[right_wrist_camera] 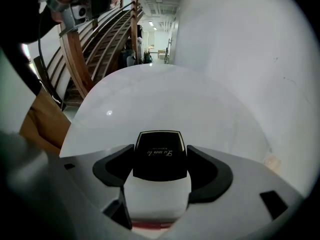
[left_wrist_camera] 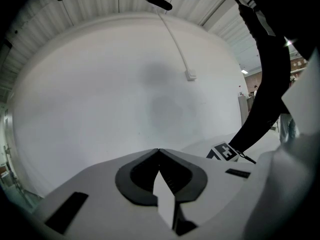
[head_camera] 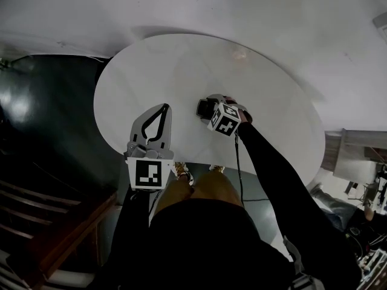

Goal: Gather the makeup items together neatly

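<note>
The right gripper [right_wrist_camera: 160, 150] is clamped on a makeup case [right_wrist_camera: 160, 159], black lid with gold script over a white base. The case lies straight along the jaws, lid end pointing away from the hand, low over the middle of the round white table [head_camera: 181, 59]. The left gripper [left_wrist_camera: 159, 155] hovers near it on the person's side, jaws pressed together on nothing, so I'd say the right hand is the one to place the case. I can't make out any other makeup on the bare tabletop, only a faint pale spot [right_wrist_camera: 270, 161]. A plain white wall [left_wrist_camera: 100, 84] stands behind the table and a curved wooden staircase [right_wrist_camera: 100, 49] to one side.
</note>
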{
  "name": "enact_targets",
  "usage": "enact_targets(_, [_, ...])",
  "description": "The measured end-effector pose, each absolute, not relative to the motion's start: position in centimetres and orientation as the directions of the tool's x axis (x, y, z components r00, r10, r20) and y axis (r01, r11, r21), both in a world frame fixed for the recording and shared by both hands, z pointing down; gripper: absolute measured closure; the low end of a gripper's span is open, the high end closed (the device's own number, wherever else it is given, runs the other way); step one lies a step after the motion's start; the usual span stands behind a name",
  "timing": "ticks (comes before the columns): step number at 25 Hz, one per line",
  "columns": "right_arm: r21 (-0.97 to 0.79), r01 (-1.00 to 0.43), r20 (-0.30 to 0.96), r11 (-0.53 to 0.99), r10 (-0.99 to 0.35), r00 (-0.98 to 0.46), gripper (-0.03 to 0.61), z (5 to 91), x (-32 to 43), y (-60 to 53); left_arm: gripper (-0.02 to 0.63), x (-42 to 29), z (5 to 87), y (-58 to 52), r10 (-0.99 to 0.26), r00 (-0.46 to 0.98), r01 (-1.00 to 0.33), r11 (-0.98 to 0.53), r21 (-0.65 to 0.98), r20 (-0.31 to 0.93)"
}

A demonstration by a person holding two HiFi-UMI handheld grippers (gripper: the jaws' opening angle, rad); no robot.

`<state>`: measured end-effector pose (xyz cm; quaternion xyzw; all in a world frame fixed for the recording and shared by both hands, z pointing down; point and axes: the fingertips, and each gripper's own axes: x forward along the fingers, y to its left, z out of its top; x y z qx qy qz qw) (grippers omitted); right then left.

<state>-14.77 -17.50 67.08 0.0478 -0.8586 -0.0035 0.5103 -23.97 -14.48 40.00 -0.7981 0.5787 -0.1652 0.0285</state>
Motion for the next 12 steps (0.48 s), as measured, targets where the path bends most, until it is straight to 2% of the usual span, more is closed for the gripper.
enact_targets(8, [0.046,-0.072,0.860,0.996,-0.076,-0.504,0.247,66.6,-14.6,-17.3,0.598,-23.0,39.8,-14.8,-0.929,0.292,-0.906,-0.344,-0.245,0.226])
enact_targets(12, [0.026,-0.058,0.825,0.998,-0.055,-0.563,0.247,64.9,-14.8,-17.3,0.598,-22.7,39.6,-15.3,-0.929,0.295,-0.902,-0.347,-0.255,0.224])
